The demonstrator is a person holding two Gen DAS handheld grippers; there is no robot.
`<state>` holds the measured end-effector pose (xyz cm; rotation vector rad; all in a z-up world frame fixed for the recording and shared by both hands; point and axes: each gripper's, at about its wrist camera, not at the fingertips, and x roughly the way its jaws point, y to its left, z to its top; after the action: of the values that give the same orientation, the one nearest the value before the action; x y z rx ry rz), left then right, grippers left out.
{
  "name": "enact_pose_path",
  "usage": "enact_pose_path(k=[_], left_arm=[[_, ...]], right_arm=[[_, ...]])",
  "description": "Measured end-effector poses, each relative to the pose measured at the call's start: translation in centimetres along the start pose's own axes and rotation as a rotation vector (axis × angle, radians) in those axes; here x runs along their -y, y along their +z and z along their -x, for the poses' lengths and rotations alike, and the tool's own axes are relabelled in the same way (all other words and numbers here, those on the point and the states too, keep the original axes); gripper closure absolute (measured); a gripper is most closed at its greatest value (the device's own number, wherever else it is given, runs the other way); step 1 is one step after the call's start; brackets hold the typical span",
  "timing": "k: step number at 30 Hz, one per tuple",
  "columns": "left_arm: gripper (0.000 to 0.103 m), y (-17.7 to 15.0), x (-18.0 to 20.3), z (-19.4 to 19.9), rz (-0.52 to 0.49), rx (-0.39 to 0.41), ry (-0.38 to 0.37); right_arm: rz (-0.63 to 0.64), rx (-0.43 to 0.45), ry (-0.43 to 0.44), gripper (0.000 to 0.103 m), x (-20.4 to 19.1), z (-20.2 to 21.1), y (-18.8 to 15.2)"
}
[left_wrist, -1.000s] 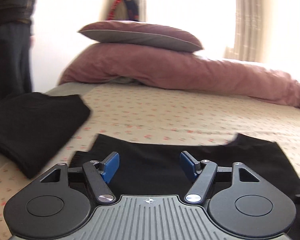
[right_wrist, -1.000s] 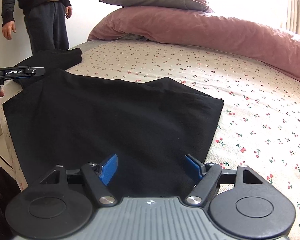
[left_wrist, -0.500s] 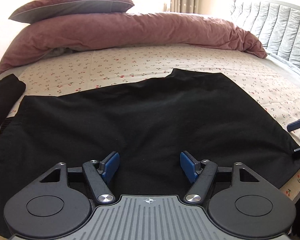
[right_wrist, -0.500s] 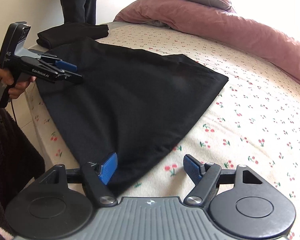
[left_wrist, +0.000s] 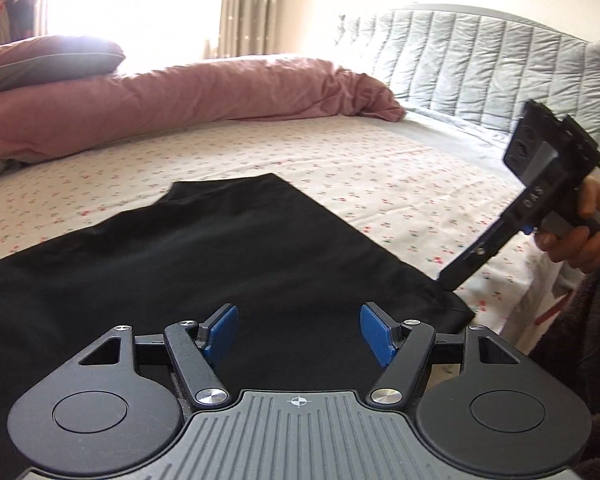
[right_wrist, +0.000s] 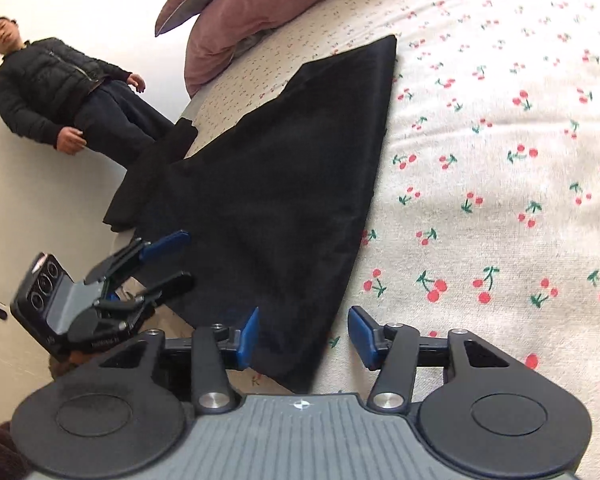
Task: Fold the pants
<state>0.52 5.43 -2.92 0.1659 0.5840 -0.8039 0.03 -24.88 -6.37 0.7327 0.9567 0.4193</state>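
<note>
Black pants (left_wrist: 204,264) lie flat on the cherry-print bed sheet (left_wrist: 340,160), also in the right wrist view (right_wrist: 284,184). My left gripper (left_wrist: 298,330) is open and empty, low over the near edge of the pants. It also shows in the right wrist view (right_wrist: 168,258), at the pants' near-left edge. My right gripper (right_wrist: 302,330) is open and empty, its jaws straddling the pants' near corner. In the left wrist view the right gripper (left_wrist: 452,276) reaches down to that corner; its fingertips are hidden there.
A pink duvet (left_wrist: 180,100) and a pillow (left_wrist: 40,64) lie along the far side. A quilted grey headboard (left_wrist: 480,76) stands at the right. Another dark folded garment (right_wrist: 156,160) lies beyond the pants. A person in a black jacket (right_wrist: 56,92) stands by the wall.
Both grippers have swung and moved toward the pants' near edge. The right gripper has tilted and come down over the corner. Both stay open.
</note>
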Motion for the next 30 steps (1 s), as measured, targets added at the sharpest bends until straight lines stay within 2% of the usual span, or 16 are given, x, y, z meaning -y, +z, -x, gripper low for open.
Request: enact_pose_path(k=[3, 4, 5, 8, 12, 14, 17, 18, 19, 20, 21, 22, 26, 30], left_arm=[[0.034, -0.3, 2.5, -1.0, -0.064, -0.018, -0.064], [0.034, -0.4, 3.5, -1.4, -0.093, -0.025, -0.081], [0.034, -0.5, 4.3, -1.6, -0.12, -0.03, -0.093], [0.034, -0.6, 6.4, -2.2, -0.178, -0.028, -0.11], [0.034, -0.4, 8.0, -2.8, -0.209, -0.002, -0.105], [0.035, -0.1, 8.7, -3.2, -0.221, 0.024, -0.058], [0.036, 0.0, 10.0, -4.4, -0.268, 0.047, 0.062], [0.041, 0.0, 10.4, -5.0, -0.288, 0.045, 0.105], [0.046, -0.1, 10.7, -5.4, -0.298, 0.037, 0.13], [0.051, -0.2, 10.8, -5.9, -0.3, 0.023, 0.155], [0.055, -0.3, 10.9, -6.2, -0.295, 0.014, 0.171], [0.056, -0.4, 10.9, -6.5, -0.285, 0.004, 0.179], [0.06, -0.5, 10.5, -6.4, -0.246, 0.01, 0.188], [0.074, -0.6, 10.1, -5.9, -0.191, 0.012, 0.196]], right_arm=[[-0.05, -0.037, 0.03, 0.071, 0.4, -0.4, -0.5], [-0.057, -0.043, 0.036, 0.083, 0.4, -0.4, -0.5], [-0.068, -0.045, 0.051, 0.09, 0.4, -0.2, -0.5], [-0.069, -0.017, 0.091, 0.092, -0.2, 0.6, -0.4], [-0.045, 0.023, 0.148, 0.093, -1.1, 1.7, 0.3], [-0.034, 0.033, 0.164, 0.092, -1.5, 1.9, 0.7], [-0.019, 0.038, 0.182, 0.089, -1.8, 2.0, 1.4], [-0.016, 0.042, 0.183, 0.087, -1.5, 2.3, 1.6], [-0.016, 0.051, 0.175, 0.082, -1.5, 2.4, 1.8], [-0.02, 0.071, 0.148, 0.072, -1.1, 2.3, 2.3], [-0.03, 0.092, 0.121, 0.059, -0.7, 2.3, 2.6], [-0.046, 0.118, 0.086, 0.039, -0.1, 2.1, 2.9], [-0.086, 0.115, -0.009, 0.045, 1.7, 0.0, 5.2], [-0.1, 0.138, 0.014, 0.062, 2.7, -2.1, 7.7]])
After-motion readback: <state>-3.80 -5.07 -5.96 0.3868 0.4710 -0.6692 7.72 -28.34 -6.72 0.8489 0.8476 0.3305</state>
